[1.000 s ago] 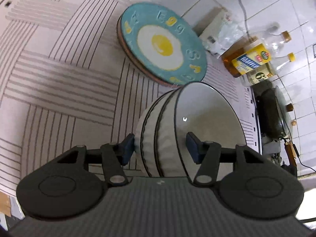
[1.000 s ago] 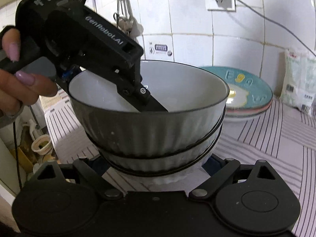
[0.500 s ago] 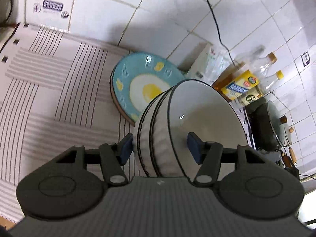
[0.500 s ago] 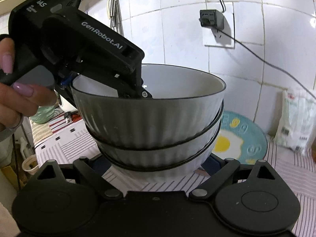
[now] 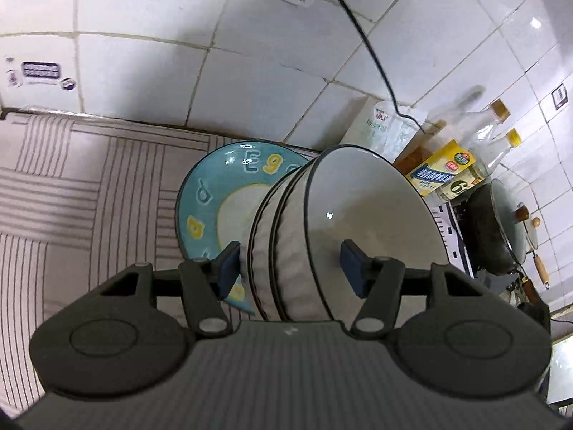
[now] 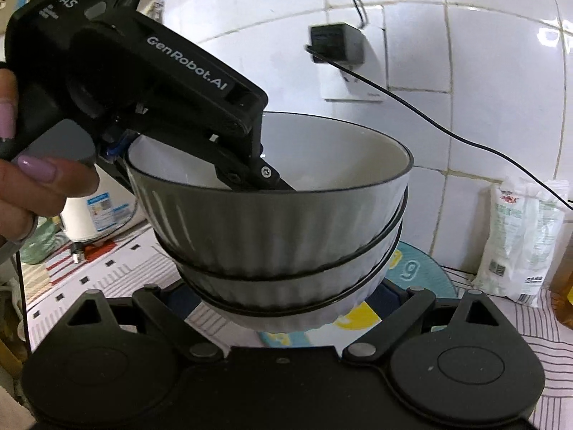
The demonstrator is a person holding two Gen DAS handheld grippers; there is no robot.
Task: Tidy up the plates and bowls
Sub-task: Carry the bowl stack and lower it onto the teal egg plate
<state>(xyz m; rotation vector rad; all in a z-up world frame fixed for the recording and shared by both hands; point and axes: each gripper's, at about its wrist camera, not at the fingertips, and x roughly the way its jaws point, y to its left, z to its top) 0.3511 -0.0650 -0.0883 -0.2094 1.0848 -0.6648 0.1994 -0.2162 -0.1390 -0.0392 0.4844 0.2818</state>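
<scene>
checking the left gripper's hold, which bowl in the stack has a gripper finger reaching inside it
The top bowl of the three nested ones: the left gripper has one finger inside it; the two below are covered.

Stacked bowls (image 5: pixel 343 222) hang above the plate (image 5: pixel 211 193) on the cloth (image 5: pixel 71 186); bottles (image 5: pixel 465 157) right, against the wall.

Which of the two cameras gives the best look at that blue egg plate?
The left wrist view: the plate shows much of its blue face, letters and egg, with the bowls hiding its right part. In the right wrist view only slivers peek out under the bowls.
</scene>
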